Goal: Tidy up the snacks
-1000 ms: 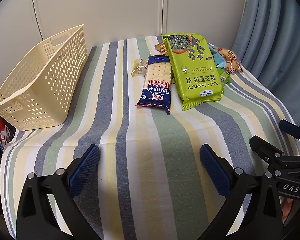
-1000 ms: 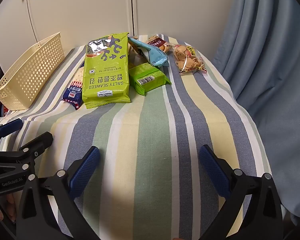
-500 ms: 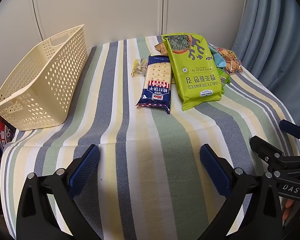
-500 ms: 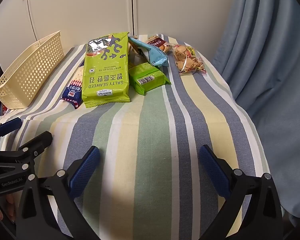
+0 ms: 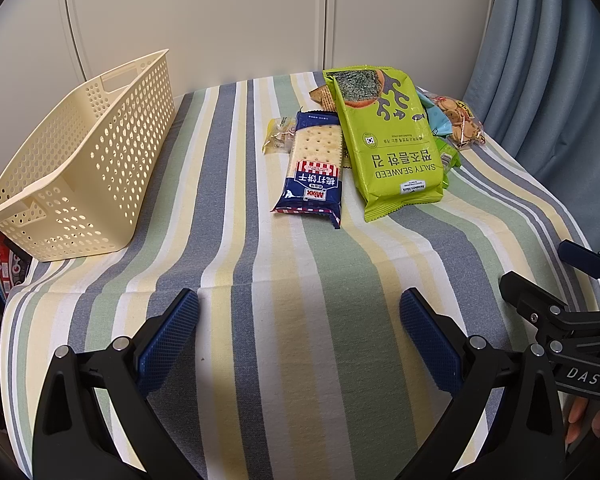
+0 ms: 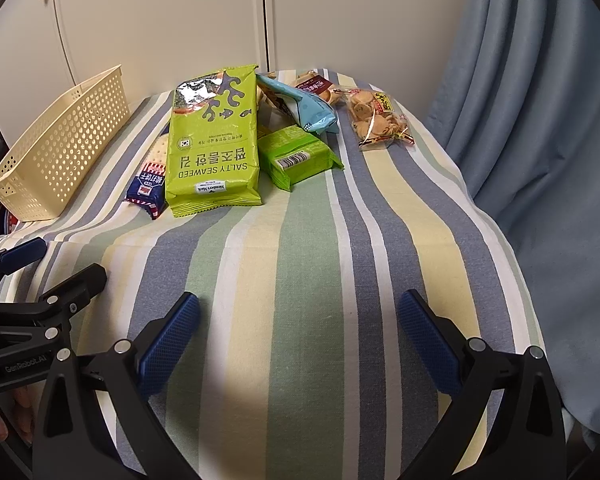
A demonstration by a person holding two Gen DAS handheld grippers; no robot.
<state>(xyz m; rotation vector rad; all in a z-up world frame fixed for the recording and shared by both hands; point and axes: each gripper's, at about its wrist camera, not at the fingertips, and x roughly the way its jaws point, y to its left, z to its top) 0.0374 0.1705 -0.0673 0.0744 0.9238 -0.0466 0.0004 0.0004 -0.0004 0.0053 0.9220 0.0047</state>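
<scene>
Pale cabinet doors (image 5: 236, 20) and a blue curtain (image 6: 540, 100) are seen behind a worktop (image 5: 300, 280) draped in a striped cloth of green, yellow, grey-blue and white. At about ten o'clock in the left wrist view, a cream perforated basket (image 5: 84, 160) is set at the worktop's edge, tilted, with nothing visible inside it. Toward twelve o'clock, the snacks are heaped together. A large lime-green seaweed bag (image 5: 392, 148) is laid over the pile, and a blue cracker pack (image 5: 312, 172) is tucked just beside it at nine o'clock, partly under its edge. A small yellowish wrapped snack (image 5: 278, 140) is touched by the cracker pack's far end. From the right wrist view, a small green packet (image 6: 300, 156) is found at three o'clock of the seaweed bag, a light blue pouch (image 6: 304, 104) is leaned behind it, and a clear bag of small biscuits (image 6: 376, 120) is placed further toward two o'clock, apart from the green packet. The left tool (image 5: 300, 336) is held low at six o'clock, fingers spread wide, nothing between them. The right tool (image 6: 300, 336) is likewise held apart and empty, well short of the snacks.
</scene>
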